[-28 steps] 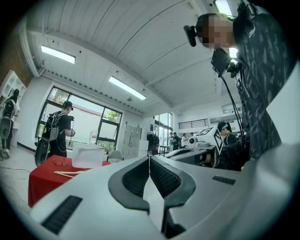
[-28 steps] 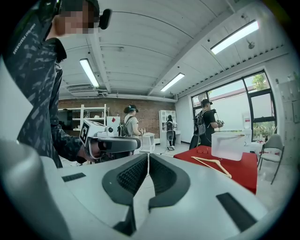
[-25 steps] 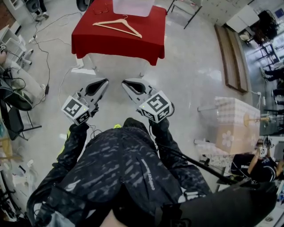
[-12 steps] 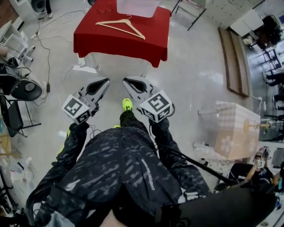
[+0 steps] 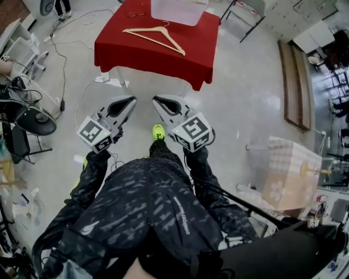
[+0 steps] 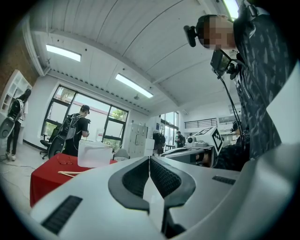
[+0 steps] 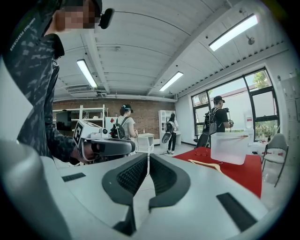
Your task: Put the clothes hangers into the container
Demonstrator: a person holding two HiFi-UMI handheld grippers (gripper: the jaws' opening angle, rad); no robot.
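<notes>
Item: wooden clothes hanger [image 5: 155,39], lying flat on the red-draped surface [image 5: 147,60], near the translucent container [image 5: 177,11] at that surface's far edge.

Your left gripper [image 5: 130,100] and right gripper [image 5: 156,100]: both well short of the surface, jaws pressed together, nothing between them.

Step in hand, as judged: approach.

Next move: reach the surface, spread one pair of jaws, pinch the hanger.
</notes>
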